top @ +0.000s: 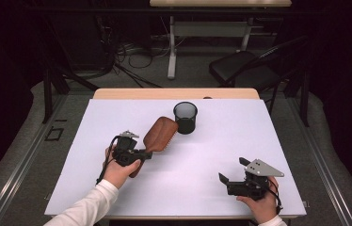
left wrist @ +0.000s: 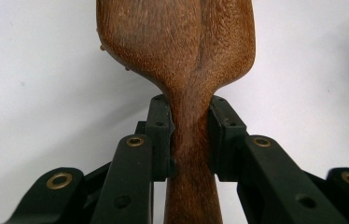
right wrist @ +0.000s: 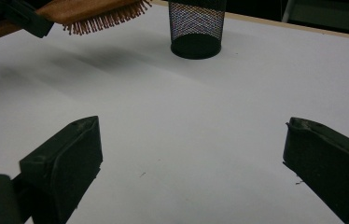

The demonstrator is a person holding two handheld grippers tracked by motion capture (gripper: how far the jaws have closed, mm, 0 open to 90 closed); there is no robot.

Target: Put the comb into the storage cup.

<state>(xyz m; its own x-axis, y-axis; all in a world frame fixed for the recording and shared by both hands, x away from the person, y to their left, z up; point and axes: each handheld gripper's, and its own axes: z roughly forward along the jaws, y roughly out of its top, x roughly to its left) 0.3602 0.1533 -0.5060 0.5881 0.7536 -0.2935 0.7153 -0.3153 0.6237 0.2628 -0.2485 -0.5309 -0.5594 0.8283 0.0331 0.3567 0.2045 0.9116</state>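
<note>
Hairbrush (top: 160, 133), one wooden paddle brush (bristles facing down), hangs above the white bench (top: 221, 155), clamped at its handle neck by the left tool (top: 143, 154), its head just beside one black mesh cup (top: 185, 117). The right tool (top: 233, 173) rests near the bench's front edge, jaws wide apart, holding nothing.

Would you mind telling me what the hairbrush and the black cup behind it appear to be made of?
The hairbrush looks like solid wood, reddish-brown with visible grain and a smooth, low-sheen finish; its bristles are thin reddish pins, material unclear. The black cup appears to be metal mesh, since light shows through its fine perforated wall, with a solid dark base and a matte black coating.
</note>
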